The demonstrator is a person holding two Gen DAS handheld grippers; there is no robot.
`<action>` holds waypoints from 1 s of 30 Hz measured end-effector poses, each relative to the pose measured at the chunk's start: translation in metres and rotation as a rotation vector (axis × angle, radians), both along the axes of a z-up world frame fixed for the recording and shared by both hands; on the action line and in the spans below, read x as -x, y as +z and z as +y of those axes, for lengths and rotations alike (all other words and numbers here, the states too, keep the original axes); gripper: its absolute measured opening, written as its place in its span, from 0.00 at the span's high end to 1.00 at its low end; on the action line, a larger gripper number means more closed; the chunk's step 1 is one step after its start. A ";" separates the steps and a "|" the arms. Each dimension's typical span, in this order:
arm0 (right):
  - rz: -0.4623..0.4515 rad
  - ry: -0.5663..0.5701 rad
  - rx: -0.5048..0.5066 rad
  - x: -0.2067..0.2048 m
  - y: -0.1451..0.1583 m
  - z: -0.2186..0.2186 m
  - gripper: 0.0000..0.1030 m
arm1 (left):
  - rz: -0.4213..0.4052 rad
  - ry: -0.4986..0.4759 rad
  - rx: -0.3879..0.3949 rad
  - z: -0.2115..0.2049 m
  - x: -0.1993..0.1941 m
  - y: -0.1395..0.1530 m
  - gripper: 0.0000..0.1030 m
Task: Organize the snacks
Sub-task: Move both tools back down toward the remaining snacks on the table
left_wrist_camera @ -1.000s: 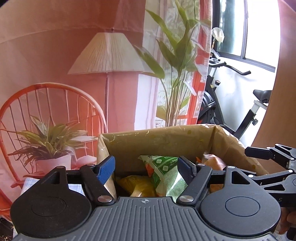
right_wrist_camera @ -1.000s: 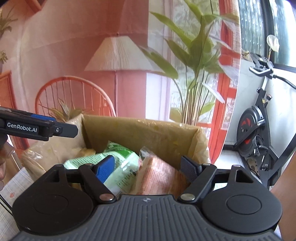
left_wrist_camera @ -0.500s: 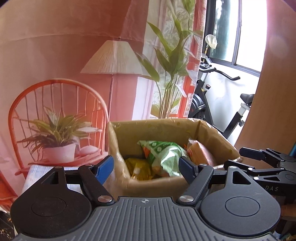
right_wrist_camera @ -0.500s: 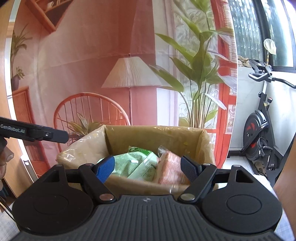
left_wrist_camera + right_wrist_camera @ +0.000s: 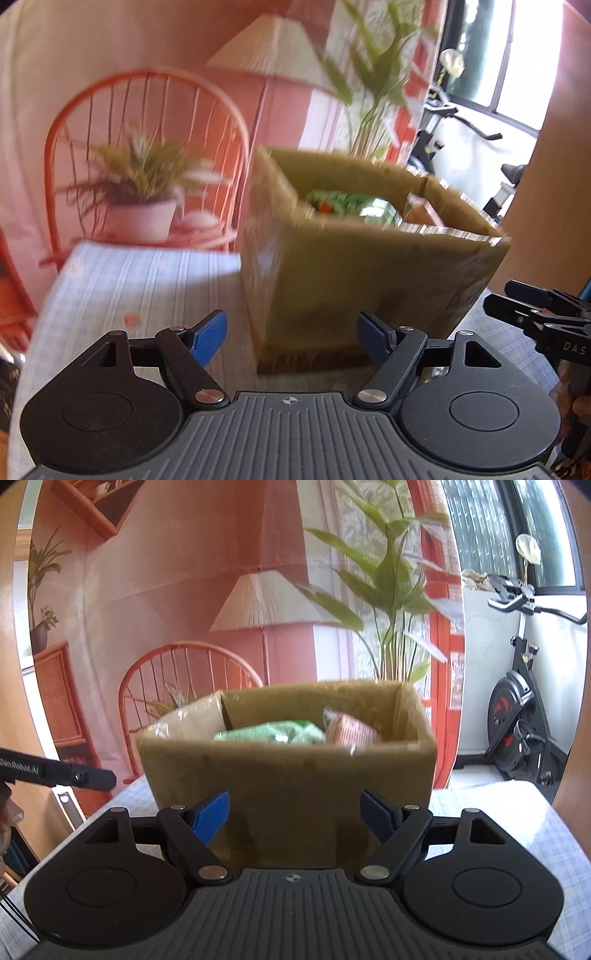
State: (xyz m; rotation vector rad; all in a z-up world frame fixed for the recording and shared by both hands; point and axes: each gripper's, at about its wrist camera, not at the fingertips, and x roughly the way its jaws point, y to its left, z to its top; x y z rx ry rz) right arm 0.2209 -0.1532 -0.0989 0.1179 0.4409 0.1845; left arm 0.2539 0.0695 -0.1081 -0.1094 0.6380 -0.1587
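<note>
On the checked cloth (image 5: 517, 812), a square cardboard box (image 5: 288, 771) holds crinkly packets (image 5: 269, 734); both tongs (image 5: 291, 332) (image 5: 295, 814) gape empty.

Each claw has a dark grey ribbed body at the near edge with a small crosshair mark at its middle. Two black rounded housings flank it, each bearing a raised disc. Black link arms with silver rivets run out to blue textured pads. The left claw (image 5: 291, 330) and right claw (image 5: 294, 814) look alike. Seen from the side, one black finger bar carries white lettering "GenRobot.AI", the other "DAS".
</note>
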 end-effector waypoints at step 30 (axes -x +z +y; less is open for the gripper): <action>0.290 0.079 0.071 0.042 -0.130 0.011 0.32 | 0.187 0.037 0.024 -0.014 0.017 -0.102 0.23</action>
